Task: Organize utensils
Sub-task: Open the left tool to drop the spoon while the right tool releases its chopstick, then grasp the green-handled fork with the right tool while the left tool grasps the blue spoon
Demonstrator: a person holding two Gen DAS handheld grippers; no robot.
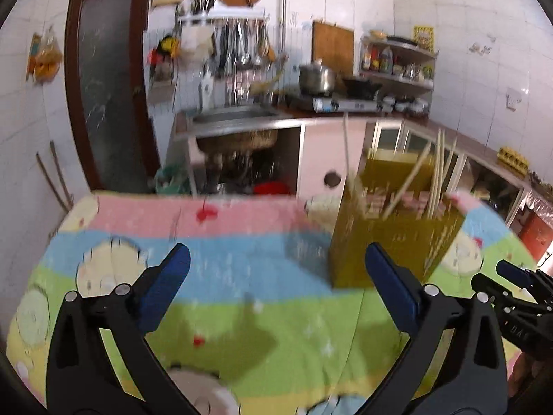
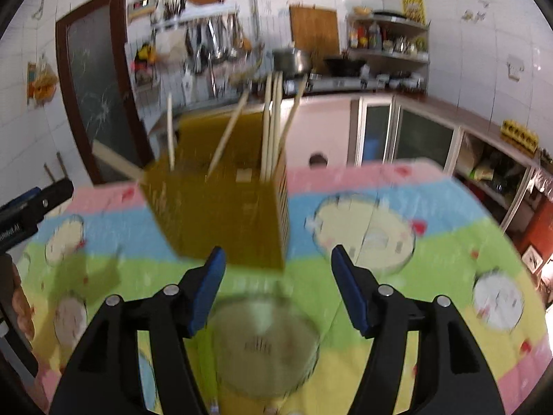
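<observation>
So, quick rundown:
Right claw [image 2: 278, 276]: wide, holding nothing, hovering over the desk [image 2: 449, 242].
Left claw [image 1: 276, 276]: wide too, nothing in it.
Holder [image 2: 221, 214]: olive box dead ahead of right claw, ahead-right of the left.
Chopsticks [image 2: 273, 121]: standing in holder, long axis near upright, some leaning.
Glass bowl [image 2: 262, 342]: under right claw.
Nearer: right, I'd guess.

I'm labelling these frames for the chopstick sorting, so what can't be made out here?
- Chopsticks in the holder: motion blur in both views hides their count and compartments.
- Right claw: open; only its edge shows in the left view.
- Left claw: open; cut off by the right view's edge.
</observation>
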